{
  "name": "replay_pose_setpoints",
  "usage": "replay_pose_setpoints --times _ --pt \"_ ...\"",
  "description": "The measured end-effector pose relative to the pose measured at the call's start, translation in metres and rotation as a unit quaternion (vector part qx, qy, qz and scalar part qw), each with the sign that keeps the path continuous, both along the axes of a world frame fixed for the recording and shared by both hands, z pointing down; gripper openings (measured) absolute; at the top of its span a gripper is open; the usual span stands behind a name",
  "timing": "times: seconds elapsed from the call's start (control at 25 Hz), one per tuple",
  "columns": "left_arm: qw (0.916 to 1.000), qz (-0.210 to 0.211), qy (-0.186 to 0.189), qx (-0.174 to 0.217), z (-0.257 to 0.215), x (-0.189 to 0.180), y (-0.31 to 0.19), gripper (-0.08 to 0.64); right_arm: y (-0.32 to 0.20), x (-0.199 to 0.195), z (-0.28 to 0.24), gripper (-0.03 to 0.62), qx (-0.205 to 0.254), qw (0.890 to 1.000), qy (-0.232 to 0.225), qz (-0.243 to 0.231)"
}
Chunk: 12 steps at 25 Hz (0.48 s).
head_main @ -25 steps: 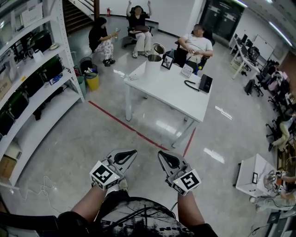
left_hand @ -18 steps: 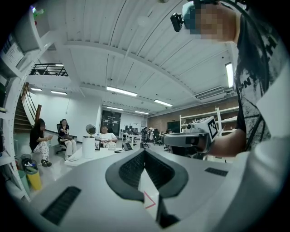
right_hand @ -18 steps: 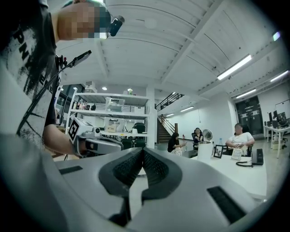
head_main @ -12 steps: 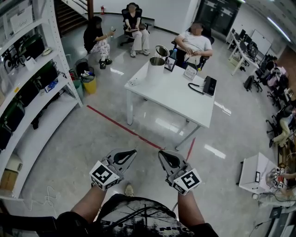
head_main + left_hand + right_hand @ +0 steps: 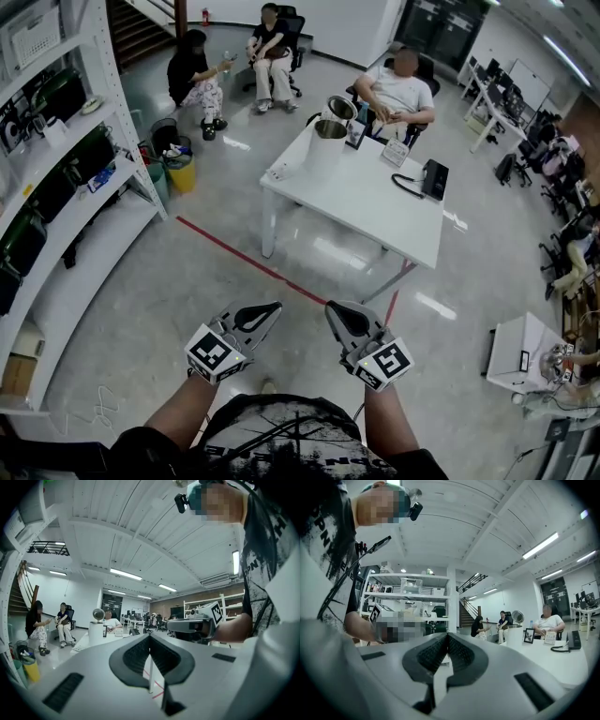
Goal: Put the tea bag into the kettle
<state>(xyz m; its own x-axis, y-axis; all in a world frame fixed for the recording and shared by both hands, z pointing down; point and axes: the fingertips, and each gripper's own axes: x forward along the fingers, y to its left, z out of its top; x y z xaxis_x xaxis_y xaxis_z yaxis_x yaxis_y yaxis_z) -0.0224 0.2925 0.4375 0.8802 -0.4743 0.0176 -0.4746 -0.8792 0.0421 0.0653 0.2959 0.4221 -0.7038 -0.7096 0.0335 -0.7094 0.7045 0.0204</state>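
A white kettle [image 5: 328, 141] with its round lid [image 5: 339, 107] tipped open stands at the far end of a white table [image 5: 375, 211], well ahead of me. A small flat white packet [image 5: 277, 174], too small to identify, lies on the table's near left corner. My left gripper [image 5: 272, 307] and right gripper [image 5: 331, 307] are held side by side over the floor, far short of the table. Both are shut, with nothing between the pads. The left gripper view shows the kettle [image 5: 96, 633] small and distant beyond the shut jaws; in the right gripper view the kettle [image 5: 513, 635] sits at right.
White shelving [image 5: 66, 187] lines the left side. A red tape line [image 5: 244, 253] crosses the floor before the table. Several seated people are behind the table. A black phone [image 5: 433, 178] and small frames are on it. A yellow bin [image 5: 187, 169] and a small side table [image 5: 516, 361] stand nearby.
The table and kettle have shifted rightward in the head view as I walk across the floor. Both grippers keep the same shut pose in front of me.
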Motion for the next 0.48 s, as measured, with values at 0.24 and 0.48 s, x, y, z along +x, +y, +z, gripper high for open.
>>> replay_pose_setpoints --times 0.24,0.48 --pt "1.0000 -0.003 0.004 0.005 -0.001 -0.013 -0.016 0.008 -0.017 -0.015 -0.001 0.011 -0.003 1.000 0.004 -0.010" --pt "0.9999 -0.010 0.009 0.005 0.004 -0.021 -0.027 0.008 -0.030 -0.021 0.005 0.011 -0.007 1.000 0.008 -0.018"
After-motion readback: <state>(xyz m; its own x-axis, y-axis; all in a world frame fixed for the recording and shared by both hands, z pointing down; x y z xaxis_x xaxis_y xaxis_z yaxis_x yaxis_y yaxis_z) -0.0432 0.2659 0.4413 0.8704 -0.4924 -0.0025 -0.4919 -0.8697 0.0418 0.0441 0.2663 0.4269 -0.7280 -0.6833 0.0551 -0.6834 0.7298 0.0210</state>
